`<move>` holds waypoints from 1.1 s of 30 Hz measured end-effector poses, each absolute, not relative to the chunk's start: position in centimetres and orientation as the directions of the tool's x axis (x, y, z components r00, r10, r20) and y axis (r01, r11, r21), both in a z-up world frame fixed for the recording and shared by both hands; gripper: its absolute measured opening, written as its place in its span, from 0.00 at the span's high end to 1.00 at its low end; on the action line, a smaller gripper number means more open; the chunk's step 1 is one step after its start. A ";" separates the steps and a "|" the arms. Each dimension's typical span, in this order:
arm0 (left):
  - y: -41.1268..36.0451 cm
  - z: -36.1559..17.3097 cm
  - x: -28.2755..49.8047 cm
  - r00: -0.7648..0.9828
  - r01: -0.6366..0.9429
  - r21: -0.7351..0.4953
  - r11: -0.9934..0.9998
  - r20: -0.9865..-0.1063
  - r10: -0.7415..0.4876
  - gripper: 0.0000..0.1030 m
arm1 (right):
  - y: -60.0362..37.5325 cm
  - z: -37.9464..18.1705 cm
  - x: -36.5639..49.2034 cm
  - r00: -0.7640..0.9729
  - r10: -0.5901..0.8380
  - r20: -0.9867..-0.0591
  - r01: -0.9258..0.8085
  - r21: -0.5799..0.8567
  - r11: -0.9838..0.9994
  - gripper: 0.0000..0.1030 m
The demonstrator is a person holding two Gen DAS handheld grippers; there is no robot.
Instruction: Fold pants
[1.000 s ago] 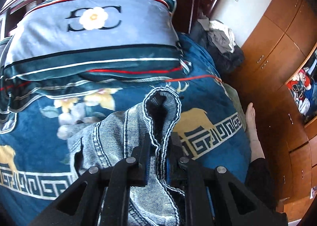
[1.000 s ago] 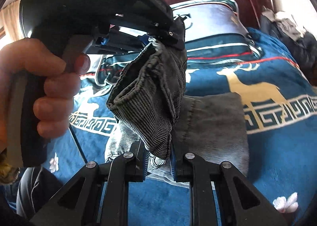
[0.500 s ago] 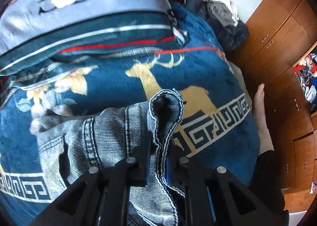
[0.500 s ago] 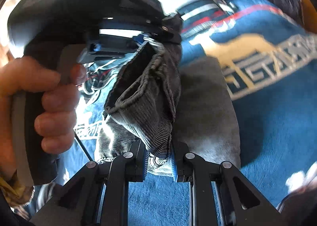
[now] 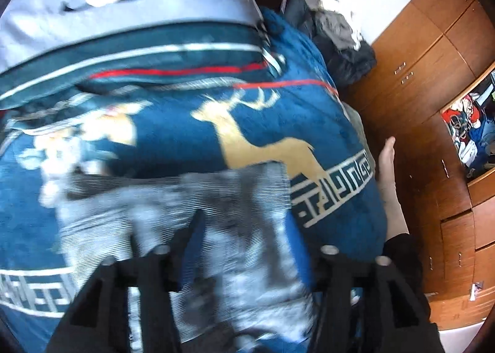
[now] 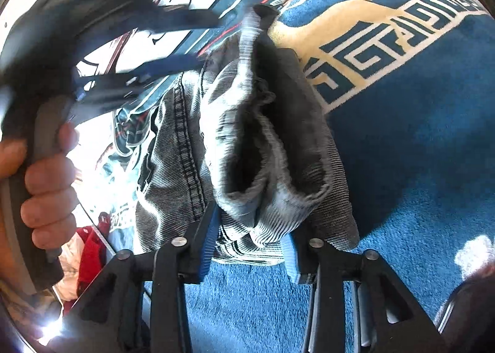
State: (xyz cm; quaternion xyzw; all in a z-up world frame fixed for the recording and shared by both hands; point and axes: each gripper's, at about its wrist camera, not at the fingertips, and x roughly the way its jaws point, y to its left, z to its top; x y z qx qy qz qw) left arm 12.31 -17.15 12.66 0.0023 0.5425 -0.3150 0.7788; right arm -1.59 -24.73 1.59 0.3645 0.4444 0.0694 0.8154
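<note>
The grey denim pants (image 5: 191, 216) lie folded in a bundle on the blue deer-pattern blanket (image 5: 253, 111). In the left wrist view they are blurred and lie under and between my left gripper's spread fingers (image 5: 247, 247). My left gripper is open. In the right wrist view the pants (image 6: 263, 142) lie bunched just ahead of my right gripper (image 6: 250, 244), which is open with its fingers on either side of the folded edge. The left gripper (image 6: 148, 52) shows there blurred, just above the pants, held by a hand (image 6: 46, 185).
A grey and teal folded quilt (image 5: 123, 28) lies at the head of the bed. A dark clothes pile (image 5: 340, 40) sits at the far corner. Wooden wardrobes (image 5: 433, 89) stand to the right. A person's bare foot (image 5: 386, 164) is beside the bed edge.
Both grippers have opened and let go of the pants. The pants have dropped onto the blanket. Both views have shifted and are blurred by motion.
</note>
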 end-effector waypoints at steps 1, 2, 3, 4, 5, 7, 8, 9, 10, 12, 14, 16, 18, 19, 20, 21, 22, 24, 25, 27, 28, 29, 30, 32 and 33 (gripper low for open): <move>-15.8 13.1 12.2 0.231 0.489 -0.334 0.806 -0.841 -0.489 0.38 | -24.9 1.8 -1.8 0.593 0.436 -0.677 0.215 0.655 0.725 0.59; -14.4 13.3 11.9 0.245 0.481 -0.327 0.813 -0.840 -0.484 0.38 | -25.0 2.1 -2.0 0.593 0.432 -0.680 0.220 0.653 0.725 0.57; -12.9 13.4 11.7 0.257 0.474 -0.321 0.820 -0.840 -0.478 0.38 | -25.2 2.4 -2.2 0.592 0.428 -0.683 0.224 0.650 0.726 0.55; -11.3 13.4 11.2 0.272 0.464 -0.311 0.829 -0.841 -0.468 0.38 | -25.3 2.8 -2.6 0.591 0.418 -0.690 0.227 0.639 0.734 0.54; -10.0 13.2 10.8 0.284 0.456 -0.303 0.837 -0.842 -0.459 0.38 | -25.4 3.2 -2.9 0.591 0.401 -0.700 0.229 0.623 0.748 0.53; -7.4 12.5 9.7 0.304 0.437 -0.300 0.848 -0.838 -0.452 0.38 | -25.9 4.2 -3.7 0.602 0.353 -0.717 0.235 0.581 0.779 0.52; -6.3 12.1 9.2 0.307 0.425 -0.306 0.852 -0.837 -0.454 0.39 | -26.1 4.9 -4.3 0.615 0.316 -0.722 0.235 0.551 0.801 0.51; -5.4 11.5 8.7 0.306 0.418 -0.313 0.853 -0.835 -0.457 0.40 | -26.3 5.4 -4.6 0.629 0.288 -0.722 0.229 0.526 0.819 0.50; -4.9 10.8 8.2 0.302 0.415 -0.309 0.856 -0.840 -0.450 0.40 | -26.4 5.9 -4.6 0.640 0.257 -0.724 0.224 0.496 0.839 0.50; -5.1 9.4 7.3 0.301 0.433 -0.254 0.865 -0.864 -0.404 0.48 | -26.4 6.7 -4.0 0.651 0.233 -0.722 0.201 0.460 0.865 0.50; -5.9 7.7 6.3 0.292 0.475 -0.169 0.864 -0.896 -0.336 0.54 | -26.0 7.2 -2.8 0.650 0.225 -0.726 0.160 0.420 0.893 0.53; -6.3 6.8 5.6 0.314 0.494 -0.105 0.863 -0.904 -0.290 0.54 | -25.3 6.3 -1.3 0.605 0.221 -0.765 0.113 0.357 0.927 0.73; -6.2 6.4 5.2 0.331 0.490 -0.093 0.867 -0.900 -0.283 0.55 | -25.3 4.5 -0.3 0.539 0.227 -0.811 0.118 0.340 0.933 0.81; -6.0 6.3 5.3 0.330 0.483 -0.103 0.869 -0.898 -0.290 0.55 | -25.4 4.3 -0.2 0.534 0.223 -0.815 0.121 0.335 0.934 0.86; -5.8 6.3 5.4 0.327 0.479 -0.113 0.870 -0.897 -0.296 0.55 | -25.6 4.4 -0.3 0.538 0.216 -0.815 0.120 0.327 0.937 0.87; -5.7 6.3 5.4 0.326 0.480 -0.117 0.870 -0.896 -0.301 0.55 | -25.7 4.6 -0.5 0.548 0.213 -0.809 0.118 0.328 0.937 0.89; -5.6 6.3 5.4 0.326 0.483 -0.117 0.868 -0.896 -0.303 0.55 | -25.9 5.1 -1.0 0.562 0.210 -0.800 0.121 0.331 0.936 0.90; -5.7 6.4 5.2 0.333 0.493 -0.105 0.864 -0.894 -0.299 0.54 | -25.6 6.1 -1.7 0.583 0.183 -0.792 0.124 0.309 0.943 0.90; -5.7 6.3 5.1 0.337 0.498 -0.098 0.862 -0.894 -0.296 0.54 | -25.3 6.2 -1.7 0.581 0.168 -0.796 0.123 0.290 0.949 0.90; -5.9 6.0 4.9 0.342 0.509 -0.080 0.857 -0.895 -0.287 0.54 | -24.7 5.2 -1.5 0.550 0.147 -0.822 0.128 0.257 0.958 0.90; -6.1 5.8 4.7 0.345 0.516 -0.068 0.854 -0.896 -0.280 0.54 | -24.6 4.2 -1.1 0.520 0.145 -0.842 0.133 0.248 0.960 0.90; -6.3 5.5 4.5 0.347 0.522 -0.054 0.851 -0.898 -0.270 0.54 | -24.5 3.5 -0.9 0.506 0.144 -0.850 0.136 0.244 0.960 0.90; -6.5 5.3 4.3 0.357 0.528 -0.034 0.849 -0.898 -0.258 0.54 | -24.5 2.7 -0.7 0.501 0.140 -0.854 0.134 0.237 0.962 0.90; -7.0 5.1 3.9 0.387 0.531 0.009 0.847 -0.892 -0.234 0.54 | -24.3 2.3 -0.5 0.506 0.125 -0.853 0.121 0.214 0.969 0.90; -7.0 5.1 3.9 0.392 0.526 0.013 0.851 -0.891 -0.229 0.54 | -24.2 2.4 -0.5 0.507 0.118 -0.854 0.120 0.205 0.971 0.90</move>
